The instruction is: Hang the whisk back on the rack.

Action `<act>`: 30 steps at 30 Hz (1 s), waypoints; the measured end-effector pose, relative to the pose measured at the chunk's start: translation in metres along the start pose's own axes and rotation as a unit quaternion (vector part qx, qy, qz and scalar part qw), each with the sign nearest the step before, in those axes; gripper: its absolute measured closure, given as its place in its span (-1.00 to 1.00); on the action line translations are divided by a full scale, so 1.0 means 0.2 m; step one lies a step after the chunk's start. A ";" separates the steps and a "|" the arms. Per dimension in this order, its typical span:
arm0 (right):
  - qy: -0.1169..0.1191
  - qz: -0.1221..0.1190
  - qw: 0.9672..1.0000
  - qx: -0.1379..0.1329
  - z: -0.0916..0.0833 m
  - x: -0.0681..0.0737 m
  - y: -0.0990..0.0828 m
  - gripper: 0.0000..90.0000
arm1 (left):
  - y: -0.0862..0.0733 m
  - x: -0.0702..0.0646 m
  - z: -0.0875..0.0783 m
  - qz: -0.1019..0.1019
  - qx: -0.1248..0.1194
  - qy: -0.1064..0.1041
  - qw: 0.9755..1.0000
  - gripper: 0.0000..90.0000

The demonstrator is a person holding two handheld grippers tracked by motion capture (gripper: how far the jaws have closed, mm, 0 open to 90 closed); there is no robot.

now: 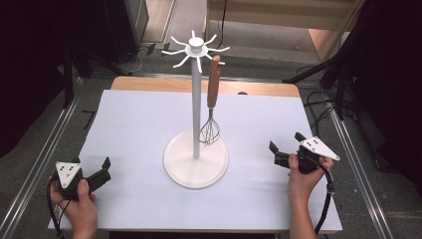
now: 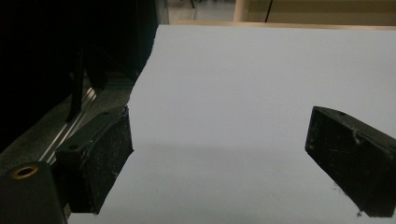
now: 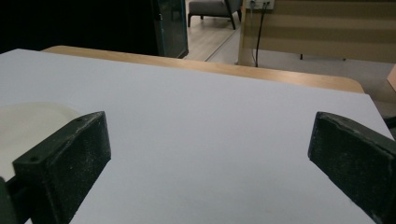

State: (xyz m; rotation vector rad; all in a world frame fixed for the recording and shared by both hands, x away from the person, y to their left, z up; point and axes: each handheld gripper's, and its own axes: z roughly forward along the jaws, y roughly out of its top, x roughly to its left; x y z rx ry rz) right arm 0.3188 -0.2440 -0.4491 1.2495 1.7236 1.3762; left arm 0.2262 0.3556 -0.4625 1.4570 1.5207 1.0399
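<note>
Wire whisk (image 1: 210, 130) with wooden handle; matt white stand (image 1: 196, 158).

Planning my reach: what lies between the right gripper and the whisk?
High view: bare white table between the right gripper and the whisk, plus the stand's base rim.

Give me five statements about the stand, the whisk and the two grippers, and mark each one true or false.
1. The whisk hangs from a hook of the white stand, wire end down. True.
2. The left gripper is shut on the whisk. False: its jaws stand wide apart with nothing between them, over the white table cover.
3. The right gripper is open. True.
4. The whisk has a white plastic handle. False: its handle is brown, like wood.
5. The stand lies toppled on its side. False: it stands upright on its round base, between the two grippers.
</note>
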 end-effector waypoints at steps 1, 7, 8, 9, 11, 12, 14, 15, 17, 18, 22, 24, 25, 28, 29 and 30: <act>-0.003 0.004 1.000 -0.001 -0.01 -0.02 -0.01 -1.00 | 0.00 0.00 0.00 -0.001 0.000 0.000 1.000 -0.82; -0.025 0.017 1.000 0.002 -0.05 -0.10 -0.05 -1.00 | 0.00 0.00 0.00 -0.003 0.002 -0.001 1.000 -0.82; -0.029 0.017 0.999 0.002 -0.06 -0.11 -0.06 -1.00 | 0.00 0.00 0.00 -0.004 0.002 -0.001 1.000 -0.82; -0.031 0.020 0.999 0.002 -0.06 -0.12 -0.07 -1.00 | 0.00 0.00 0.00 -0.003 0.004 0.000 1.000 -0.82; -0.041 0.026 0.999 0.005 -0.08 -0.16 -0.08 -1.00 | 0.00 0.00 0.00 -0.003 0.004 0.000 1.000 -0.82; -0.042 0.032 0.999 0.004 -0.09 -0.18 -0.09 -1.00 | 0.00 0.00 0.00 -0.004 0.003 0.000 1.000 -0.82; -0.047 0.043 0.998 0.002 -0.11 -0.21 -0.11 -1.00 | 0.00 0.00 0.00 -0.004 0.004 0.001 1.000 -0.82; -0.048 0.047 0.998 0.001 -0.11 -0.22 -0.12 -1.00 | 0.00 0.00 0.00 -0.004 0.004 0.001 1.000 -0.82; -0.054 0.052 0.997 0.000 -0.13 -0.25 -0.13 -1.00 | 0.00 0.00 0.00 -0.004 0.004 0.001 1.000 -0.82; -0.058 0.056 0.997 0.000 -0.14 -0.26 -0.14 -1.00 | 0.00 0.00 0.00 -0.004 0.004 0.001 1.000 -0.82; -0.055 0.087 0.995 -0.004 -0.15 -0.29 -0.18 -1.00 | 0.00 0.00 0.00 -0.004 0.004 0.001 1.000 -0.82; -0.060 0.090 0.994 0.002 -0.14 -0.29 -0.19 -1.00 | 0.00 0.00 0.00 -0.003 0.004 0.002 1.000 -0.82; -0.061 0.091 0.994 0.004 -0.13 -0.29 -0.20 -1.00 | 0.00 0.00 0.00 -0.001 0.004 0.002 1.000 -0.82; -0.068 0.082 0.994 0.006 -0.12 -0.28 -0.20 -1.00 | 0.00 0.00 0.00 0.001 0.005 0.001 1.000 -0.82; -0.070 0.080 0.994 0.008 -0.12 -0.28 -0.20 -0.99 | 0.00 0.00 0.00 0.002 0.005 0.002 1.000 -0.82; -0.069 0.079 0.994 0.007 -0.12 -0.28 -0.20 -0.99 | 0.00 -0.01 0.00 0.004 0.005 0.003 1.000 -0.82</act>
